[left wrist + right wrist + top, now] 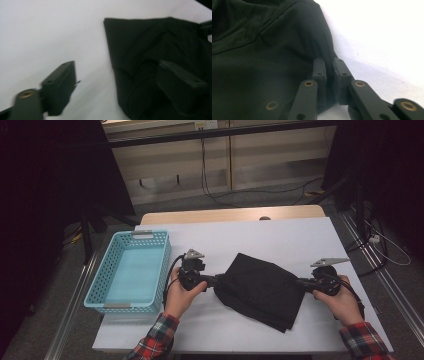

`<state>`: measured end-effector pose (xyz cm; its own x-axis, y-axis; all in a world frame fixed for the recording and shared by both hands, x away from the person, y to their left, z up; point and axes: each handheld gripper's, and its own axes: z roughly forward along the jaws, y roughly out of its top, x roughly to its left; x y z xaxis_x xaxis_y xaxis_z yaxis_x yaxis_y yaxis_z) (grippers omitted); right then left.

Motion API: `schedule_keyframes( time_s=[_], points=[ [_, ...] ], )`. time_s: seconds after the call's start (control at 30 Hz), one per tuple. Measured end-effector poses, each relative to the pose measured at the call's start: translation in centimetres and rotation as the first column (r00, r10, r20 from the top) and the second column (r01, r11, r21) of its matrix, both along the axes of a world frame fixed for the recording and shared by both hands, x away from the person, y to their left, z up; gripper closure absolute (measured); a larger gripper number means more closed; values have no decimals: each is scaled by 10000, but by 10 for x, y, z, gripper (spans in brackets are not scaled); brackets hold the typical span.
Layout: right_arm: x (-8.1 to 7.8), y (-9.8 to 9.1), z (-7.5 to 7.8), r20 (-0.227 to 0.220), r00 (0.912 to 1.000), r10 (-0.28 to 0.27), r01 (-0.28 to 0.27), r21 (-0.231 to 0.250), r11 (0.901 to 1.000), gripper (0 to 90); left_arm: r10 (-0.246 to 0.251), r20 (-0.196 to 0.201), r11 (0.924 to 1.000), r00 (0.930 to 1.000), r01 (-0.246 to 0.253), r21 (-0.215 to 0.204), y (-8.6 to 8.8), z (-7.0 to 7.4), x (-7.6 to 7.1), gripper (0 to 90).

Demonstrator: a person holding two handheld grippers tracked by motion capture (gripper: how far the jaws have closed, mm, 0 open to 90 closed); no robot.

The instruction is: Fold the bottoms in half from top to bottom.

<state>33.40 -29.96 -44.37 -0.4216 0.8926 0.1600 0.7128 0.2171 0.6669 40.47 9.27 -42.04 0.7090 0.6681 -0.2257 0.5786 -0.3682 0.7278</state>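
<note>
A folded black cloth (262, 290) lies on the white table top (280, 237), between my two grippers. At its left edge my left gripper (220, 281) stands open. In the left gripper view (116, 66) one jaw is over bare table and the other over the cloth (150, 37), and neither pad presses on it. My right gripper (300, 282) is at the cloth's right edge. In the right gripper view (329, 62) its jaws are shut on a fold of the cloth (262, 50).
A light blue perforated basket (100, 280) stands at the table's left side, a little left of my left hand. The table's near edge runs just below the cloth. Dark cables and stands (360, 220) sit on the floor beyond the table's right side.
</note>
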Motion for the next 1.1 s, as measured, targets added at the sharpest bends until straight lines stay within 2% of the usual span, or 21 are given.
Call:
schedule_keyframes(
  time_s=[0.1, 0.17, 0.27, 0.33, 0.47, 0.57, 0.63, 0.77, 0.93, 1.1],
  points=[
    [-1, 1, -1, 10, 10000, 43, -43, -111, 9999, 771, -253, -364, 9995, 9990, 260, 178, -3, -7, -2, 280],
    [-1, 1, -1, -9, 10000, 60, -61, -144, 9999, 772, -370, -606, 9993, 9975, 376, 78, -5, -9, -4, 354],
    [-1, 1, -1, -21, 10000, 85, -86, -196, 9998, 791, -528, -840, 9978, 9951, 560, 358, -7, -13, -6, 553],
    [-1, 1, -2, -14, 9999, 104, -105, -196, 9998, 811, -654, -1207, 9966, 9905, 709, 419, -8, -14, -8, 671],
    [-1, 2, -2, -23, 10000, 90, -91, -195, 9998, 822, -646, -1457, 9954, 9872, 741, 610, -9, -17, -12, 794],
    [-1, 1, -2, -70, 10000, -13, 12, -130, 9999, 825, -541, -1517, 9957, 9869, 647, 660, -7, -16, -16, 828],
    [-1, 1, -2, -91, 10000, -30, 29, -87, 10000, 831, -399, -1376, 9968, 9897, 490, 638, -2, -13, -18, 833],
    [-1, 0, -2, -138, 9999, -79, 79, -33, 10000, 838, -78, -1267, 9995, 9919, 116, 288, 11, -7, -20, 837],
    [-2, 0, -2, -179, 9998, -27, 28, 77, 10000, 838, 27, -1393, 10000, 9903, -30, -20, 20, -7, -21, 837],
    [-3, 1, -2, -183, 9998, 11, -10, 82, 10000, 835, -31, -1385, 10000, 9904, 30, -10, 19, -6, -22, 825]
  ],
)
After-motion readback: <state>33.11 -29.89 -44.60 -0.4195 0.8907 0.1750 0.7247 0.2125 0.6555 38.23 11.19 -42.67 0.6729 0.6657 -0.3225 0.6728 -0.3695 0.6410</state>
